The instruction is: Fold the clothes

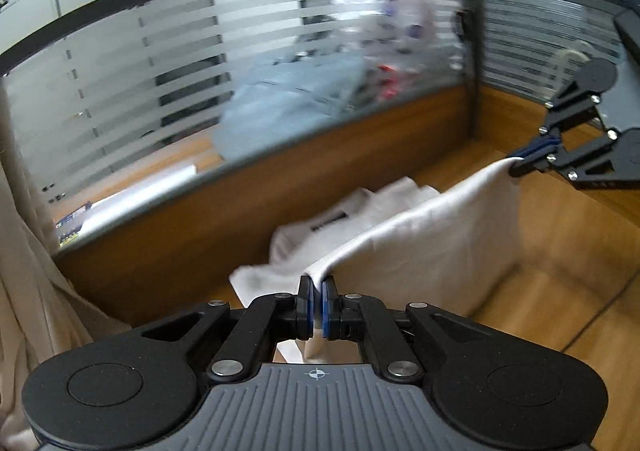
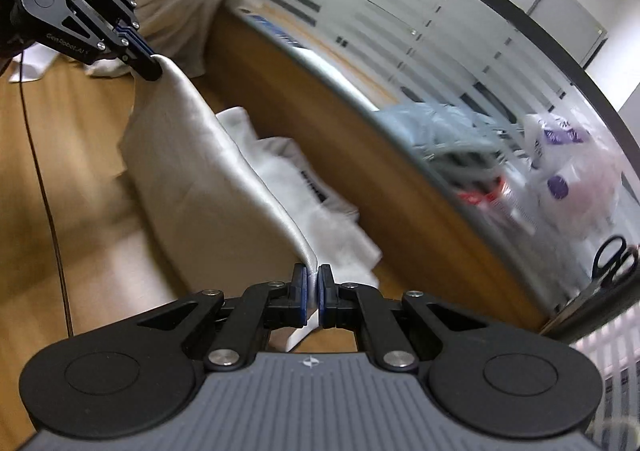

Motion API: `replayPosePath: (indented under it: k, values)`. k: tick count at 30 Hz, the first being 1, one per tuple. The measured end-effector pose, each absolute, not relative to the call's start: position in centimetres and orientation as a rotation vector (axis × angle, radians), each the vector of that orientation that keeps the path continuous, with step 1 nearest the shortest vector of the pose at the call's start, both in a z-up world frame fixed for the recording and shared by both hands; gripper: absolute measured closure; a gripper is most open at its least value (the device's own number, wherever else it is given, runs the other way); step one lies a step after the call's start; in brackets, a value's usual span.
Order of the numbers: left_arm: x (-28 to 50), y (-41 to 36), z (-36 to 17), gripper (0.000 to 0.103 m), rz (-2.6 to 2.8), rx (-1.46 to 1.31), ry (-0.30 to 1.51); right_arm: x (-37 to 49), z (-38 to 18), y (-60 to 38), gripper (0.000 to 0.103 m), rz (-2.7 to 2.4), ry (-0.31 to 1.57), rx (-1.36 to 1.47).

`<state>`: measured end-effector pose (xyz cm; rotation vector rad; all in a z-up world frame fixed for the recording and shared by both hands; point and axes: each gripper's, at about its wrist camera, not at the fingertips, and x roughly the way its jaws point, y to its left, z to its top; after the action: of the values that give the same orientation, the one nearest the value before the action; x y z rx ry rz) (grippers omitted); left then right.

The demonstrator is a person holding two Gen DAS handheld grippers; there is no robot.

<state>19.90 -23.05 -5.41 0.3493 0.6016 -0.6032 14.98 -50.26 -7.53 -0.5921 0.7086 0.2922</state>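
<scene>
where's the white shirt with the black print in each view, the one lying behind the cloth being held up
Left wrist view: the white printed shirt lies centre, on the wooden table just behind the held cloth.
Right wrist view: it lies centre, right of the held cloth.
Shared landmark: the striped glass partition behind the shirt in both.

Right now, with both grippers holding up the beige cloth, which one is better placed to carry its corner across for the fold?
Neither clearly. The left gripper and right gripper each pinch one end of the beige cloth, its edge stretched between them above the wooden table.
</scene>
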Motion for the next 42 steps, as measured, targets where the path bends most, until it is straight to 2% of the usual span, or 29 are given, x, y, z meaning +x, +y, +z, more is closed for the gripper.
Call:
replayPosePath:
  k: [7, 13, 23, 24, 27, 29, 32, 37, 42]
  values:
    - [27.0, -25.0, -5.8, 0.097, -0.539, 0.345, 0.647, 22.9, -8.7, -51.9, 0.098, 0.258, 0.745, -0.597]
    - [33.2, -26.2, -9.2, 0.097, -0.498, 0.341, 0.758, 29.2, -11.9, -53.0, 0.098, 0.273, 0.808, -0.584]
    - [37.0, -26.6, -13.9, 0.096, -0.492, 0.337, 0.845, 34.6, -17.2, -54.2, 0.097, 0.315, 0.912, -0.551]
    - [37.1, -26.6, -14.2, 0.093, -0.489, 0.336, 0.85, 34.7, -17.4, -54.3, 0.097, 0.317, 0.917, -0.547]
    - [37.2, -26.0, -14.0, 0.086, -0.482, 0.29, 0.859, 34.8, -17.7, -54.4, 0.091, 0.303, 0.929, -0.523]
    - [37.0, -25.0, -13.1, 0.085, -0.488, 0.234, 0.858, 34.5, -17.3, -54.5, 0.073, 0.278, 0.925, -0.512]
    - [36.4, -22.8, -11.4, 0.078, -0.497, 0.151, 0.861, 33.3, -15.8, -55.3, 0.071, 0.26, 0.907, -0.447]
    - [33.8, -19.3, -9.5, 0.064, -0.504, 0.026, 0.901, 29.5, -13.4, -56.9, 0.056, 0.227, 0.91, -0.281]
    - [29.9, -17.6, -10.0, 0.058, -0.564, -0.018, 0.929, 24.4, -13.1, -57.1, 0.055, 0.242, 0.947, -0.183]
